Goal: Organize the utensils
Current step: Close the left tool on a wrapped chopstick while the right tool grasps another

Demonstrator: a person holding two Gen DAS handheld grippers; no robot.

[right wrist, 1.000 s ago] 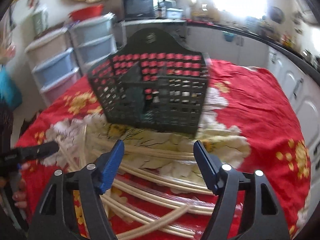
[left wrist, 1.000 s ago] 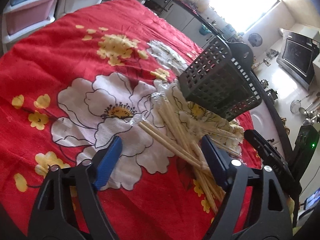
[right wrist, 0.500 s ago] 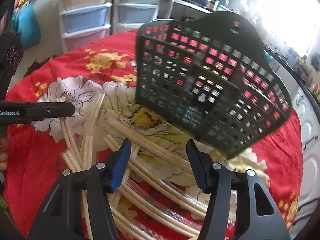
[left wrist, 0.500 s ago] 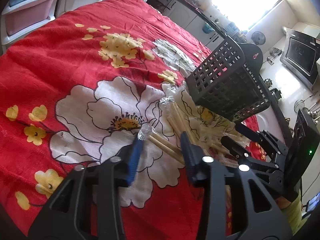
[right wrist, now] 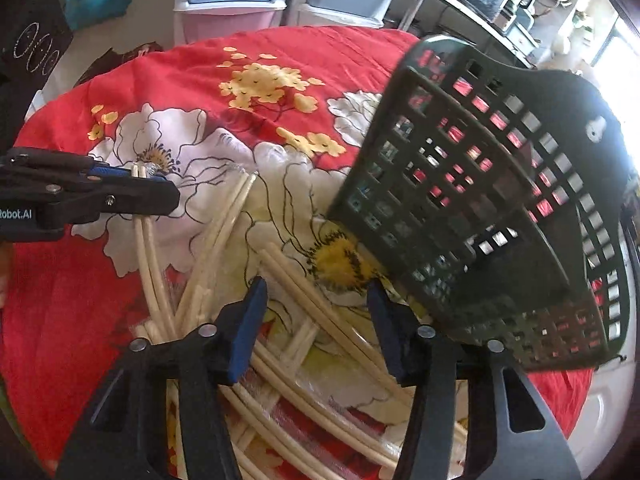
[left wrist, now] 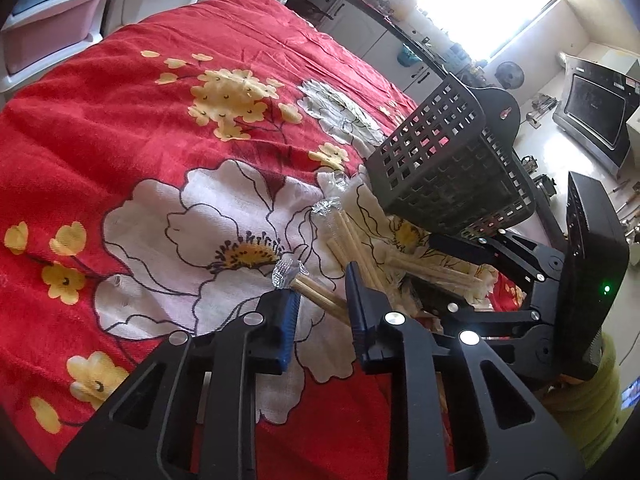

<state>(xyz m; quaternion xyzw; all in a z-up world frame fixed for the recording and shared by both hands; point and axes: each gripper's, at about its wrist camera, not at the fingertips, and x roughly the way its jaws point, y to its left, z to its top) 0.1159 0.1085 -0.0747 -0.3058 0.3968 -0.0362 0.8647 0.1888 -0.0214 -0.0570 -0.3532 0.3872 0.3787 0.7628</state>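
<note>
Red floral tablecloth [left wrist: 120,128] covered the table. Left gripper [left wrist: 322,304], jaws narrowed, straddled one plastic-wrapped pair of pale wooden chopsticks [left wrist: 316,296]; grip uncertain. Right gripper [right wrist: 316,300] gaped, empty, above scattered chopstick pairs [right wrist: 320,320] beside the black perforated plastic utensil basket [right wrist: 500,208].

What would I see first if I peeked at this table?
First, the bright red tablecloth with big white and yellow flowers. Then the black basket full of square holes, tipped over at the right. Beside it, a jumble of wrapped chopsticks, with the left gripper closing around one pair.
</note>
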